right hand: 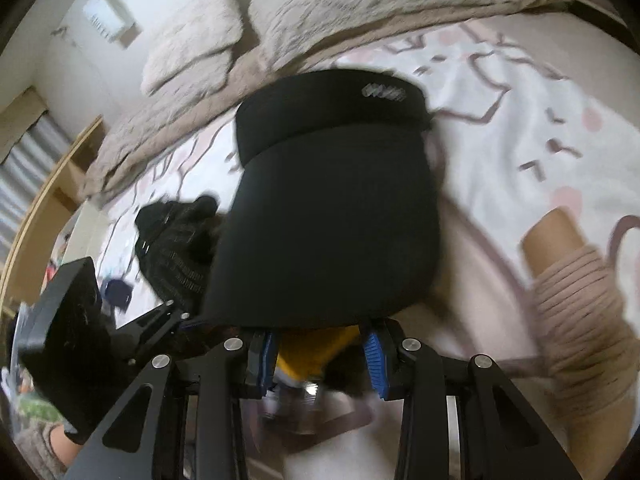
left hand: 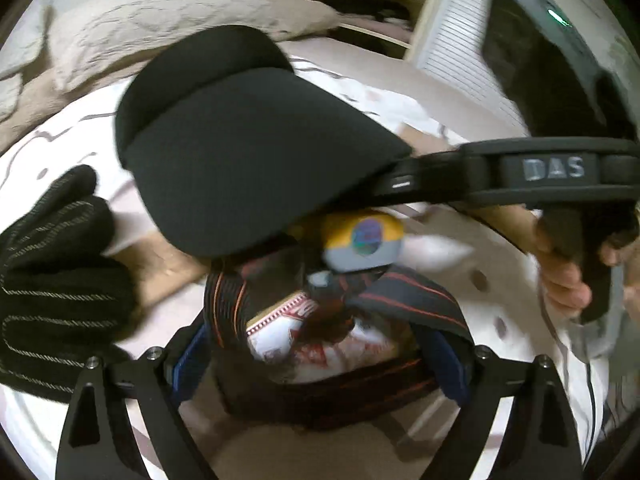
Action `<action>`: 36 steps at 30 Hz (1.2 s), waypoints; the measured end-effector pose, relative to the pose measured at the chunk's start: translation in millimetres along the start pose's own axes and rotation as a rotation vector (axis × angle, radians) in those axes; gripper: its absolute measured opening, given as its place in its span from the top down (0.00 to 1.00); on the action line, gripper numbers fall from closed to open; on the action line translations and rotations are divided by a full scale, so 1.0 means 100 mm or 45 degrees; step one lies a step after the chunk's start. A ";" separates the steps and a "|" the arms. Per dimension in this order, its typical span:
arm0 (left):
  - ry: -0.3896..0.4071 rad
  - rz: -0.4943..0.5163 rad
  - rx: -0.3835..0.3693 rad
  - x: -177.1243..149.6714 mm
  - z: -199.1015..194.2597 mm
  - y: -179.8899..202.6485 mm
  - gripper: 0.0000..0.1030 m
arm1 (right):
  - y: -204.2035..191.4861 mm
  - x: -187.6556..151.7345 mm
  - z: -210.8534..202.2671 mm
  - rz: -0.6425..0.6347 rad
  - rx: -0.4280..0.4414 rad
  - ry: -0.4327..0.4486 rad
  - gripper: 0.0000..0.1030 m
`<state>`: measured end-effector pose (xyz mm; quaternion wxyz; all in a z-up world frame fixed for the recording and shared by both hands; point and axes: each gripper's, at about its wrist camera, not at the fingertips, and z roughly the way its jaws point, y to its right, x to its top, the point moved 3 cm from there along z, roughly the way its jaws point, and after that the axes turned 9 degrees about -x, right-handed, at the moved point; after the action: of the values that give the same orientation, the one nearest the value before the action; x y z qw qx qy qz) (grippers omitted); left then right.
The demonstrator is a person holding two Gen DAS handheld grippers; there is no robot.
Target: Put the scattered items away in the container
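Note:
A black sun visor cap (left hand: 240,152) hangs in the air over a dark striped fabric bag (left hand: 328,368) on the bed. My right gripper (right hand: 320,356) holds the cap (right hand: 328,216) by the front edge of its brim, with the blue pads (right hand: 374,356) close beside it. My left gripper (left hand: 320,364) stands wide around the bag's mouth, its jaws spread. The bag holds a yellow and grey item (left hand: 360,244) and a red and white packet (left hand: 288,328). A black knit glove (left hand: 56,280) lies left of the bag and also shows in the right wrist view (right hand: 176,248).
The bedsheet (right hand: 540,128) is white with pink and brown marks. A beige quilt (right hand: 320,12) and pillow lie at the far side. A cardboard tube wound with pinkish rope (right hand: 576,292) lies at the right. The person's hand (left hand: 560,276) holds the right tool's handle.

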<state>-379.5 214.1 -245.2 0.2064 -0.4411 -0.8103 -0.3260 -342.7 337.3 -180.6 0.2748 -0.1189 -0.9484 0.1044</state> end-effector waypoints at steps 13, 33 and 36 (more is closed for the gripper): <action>-0.014 0.091 0.054 -0.13 -0.01 0.22 0.11 | -0.13 -0.04 0.07 -0.101 -0.124 0.023 0.50; -0.078 0.232 0.166 -0.28 0.11 0.38 0.24 | 0.34 -0.64 -0.79 0.066 -0.034 0.117 0.87; -0.082 0.235 0.172 -0.30 0.08 0.42 0.30 | 0.36 -0.61 -0.82 0.111 -0.015 0.150 0.87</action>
<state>-328.1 219.0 -254.7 0.2387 -0.5093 -0.7925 -0.2359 -241.4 365.1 -152.7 0.3247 -0.1678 -0.9250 0.1037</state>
